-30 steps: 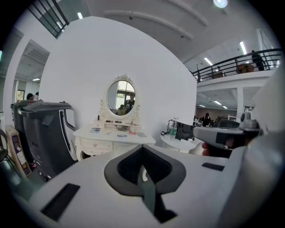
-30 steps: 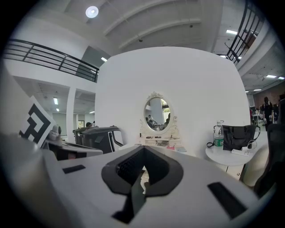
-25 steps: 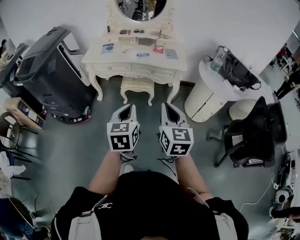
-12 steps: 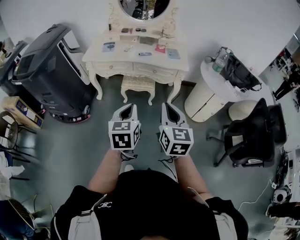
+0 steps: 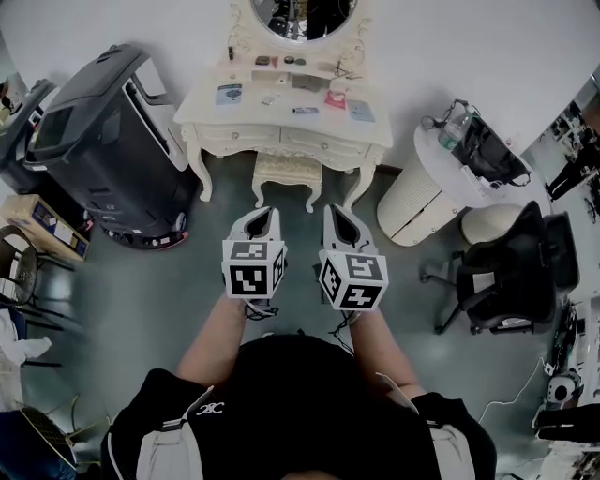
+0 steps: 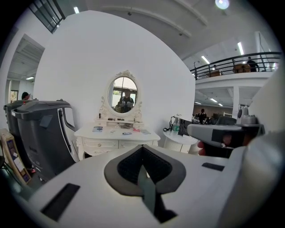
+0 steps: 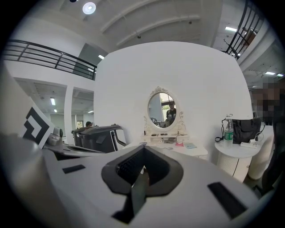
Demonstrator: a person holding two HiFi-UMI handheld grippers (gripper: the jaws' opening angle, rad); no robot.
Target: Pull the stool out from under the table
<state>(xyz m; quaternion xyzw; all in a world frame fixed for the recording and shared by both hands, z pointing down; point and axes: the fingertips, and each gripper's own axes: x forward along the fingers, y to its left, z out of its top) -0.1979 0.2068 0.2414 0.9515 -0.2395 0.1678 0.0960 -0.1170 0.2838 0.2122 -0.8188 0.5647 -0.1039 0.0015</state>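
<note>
A cream dressing table (image 5: 281, 127) stands against the white wall, with an oval mirror (image 5: 302, 14) above it. The small cream stool (image 5: 286, 171) is tucked partly under its front, and only the seat's front and two legs show. My left gripper (image 5: 262, 216) and right gripper (image 5: 337, 213) hover side by side over the grey floor, just short of the stool, touching nothing. Both are shut and empty. The table (image 6: 116, 133) lies ahead beyond the left gripper (image 6: 143, 149), and the table (image 7: 180, 149) likewise beyond the right gripper (image 7: 143, 150).
A large dark grey machine (image 5: 98, 131) stands left of the table, with a cardboard box (image 5: 42, 220) beside it. To the right are a round white side table (image 5: 422, 192) carrying a black bag and a bottle, a white round bin (image 5: 487, 220) and a black office chair (image 5: 506, 272).
The table and stool have slid slightly to the right in the head view. Both grippers stay side by side and shut, in nearly the same place.
</note>
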